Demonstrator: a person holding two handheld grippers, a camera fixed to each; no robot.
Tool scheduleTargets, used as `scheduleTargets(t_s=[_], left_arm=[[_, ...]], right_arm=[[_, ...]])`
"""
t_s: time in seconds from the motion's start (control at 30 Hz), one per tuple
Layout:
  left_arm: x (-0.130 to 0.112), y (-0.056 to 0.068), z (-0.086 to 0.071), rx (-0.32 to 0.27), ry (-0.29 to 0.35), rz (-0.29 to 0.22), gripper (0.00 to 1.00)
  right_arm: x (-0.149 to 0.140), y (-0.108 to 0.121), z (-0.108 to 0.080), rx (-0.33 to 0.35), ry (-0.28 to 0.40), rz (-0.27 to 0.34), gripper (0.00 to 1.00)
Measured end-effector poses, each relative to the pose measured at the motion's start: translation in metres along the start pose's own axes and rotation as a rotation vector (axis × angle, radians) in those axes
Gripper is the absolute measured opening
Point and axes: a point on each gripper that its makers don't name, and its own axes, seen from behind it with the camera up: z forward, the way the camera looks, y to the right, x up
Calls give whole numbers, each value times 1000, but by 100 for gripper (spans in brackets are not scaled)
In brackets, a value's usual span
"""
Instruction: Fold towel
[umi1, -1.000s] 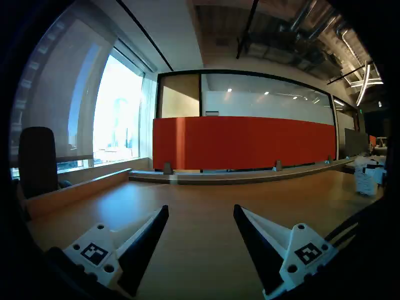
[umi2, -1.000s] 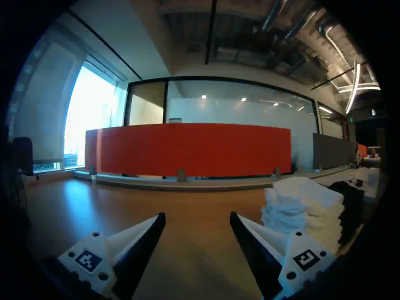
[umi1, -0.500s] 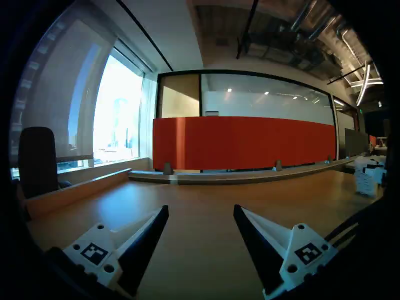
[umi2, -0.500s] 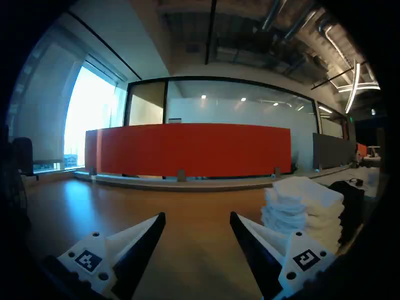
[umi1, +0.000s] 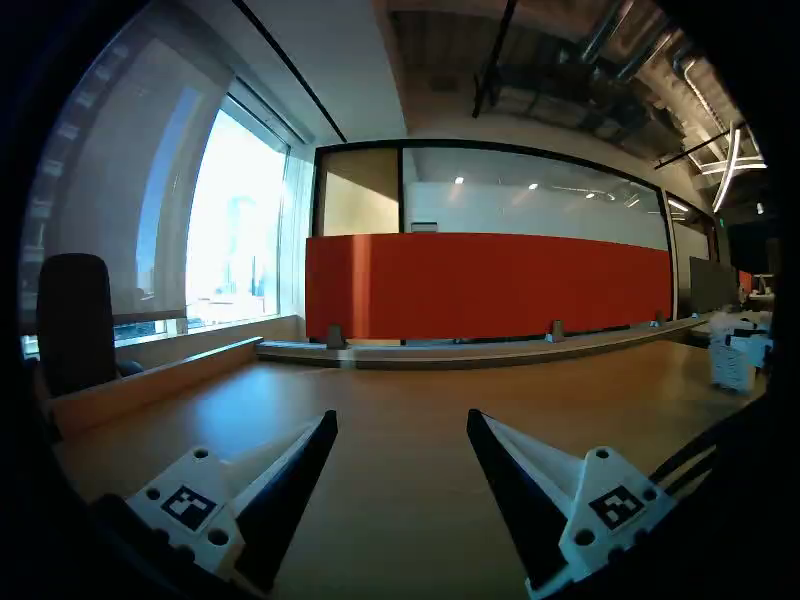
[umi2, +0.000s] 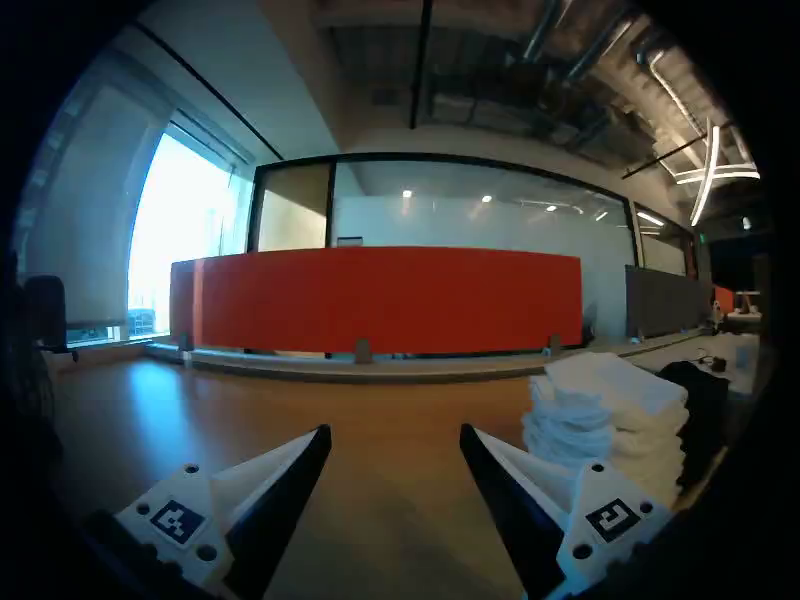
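A stack of folded white towels (umi2: 610, 415) sits on the wooden table (umi2: 390, 480) at the right in the right gripper view, just beyond the right finger. My right gripper (umi2: 395, 440) is open low over the table, nothing between its fingers. In the left gripper view my left gripper (umi1: 400, 425) is also open over bare wood (umi1: 400, 470). A small white pile, perhaps towels (umi1: 735, 350), lies far off at the right edge of that view.
An orange partition (umi1: 485, 285) stands along the table's far edge, also in the right gripper view (umi2: 380, 300). A dark chair back (umi1: 72, 320) rises at the left by the bright window. A dark object (umi2: 705, 405) lies behind the towel stack.
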Motion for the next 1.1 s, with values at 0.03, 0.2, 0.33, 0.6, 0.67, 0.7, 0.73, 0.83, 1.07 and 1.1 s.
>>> scheduleTargets(t_s=[0.03, 0.2, 0.33, 0.6, 0.67, 0.7, 0.73, 0.83, 1.07, 1.1], left_arm=[[0, 0, 0, 0, 0, 0, 96], [4, -1, -1, 0, -2, 0, 97], [8, -3, -2, -1, -3, 1, 96], [11, -3, -4, -1, -4, 1, 96], [12, -3, -4, -1, -5, 1, 96], [12, -4, -4, -1, -5, 1, 96], [12, -4, -4, -1, -5, 1, 96], [13, -4, -4, -1, -5, 1, 96], [13, -4, -4, -1, -5, 0, 96], [13, -4, -4, -1, -5, 0, 96]], right_arm=[[0, 0, 0, 0, 0, 0, 100], [0, 0, 1, 0, 0, 0, 100], [0, 0, 1, 0, 0, 0, 100], [0, 0, 1, 0, 0, 0, 100], [0, 0, 1, 0, 0, 0, 100], [0, 0, 1, 0, 0, 0, 100], [0, 0, 1, 0, 0, 0, 100], [0, 0, 1, 0, 0, 0, 100], [0, -1, 0, 0, 0, 0, 100], [0, -1, 0, 0, 0, 0, 100]])
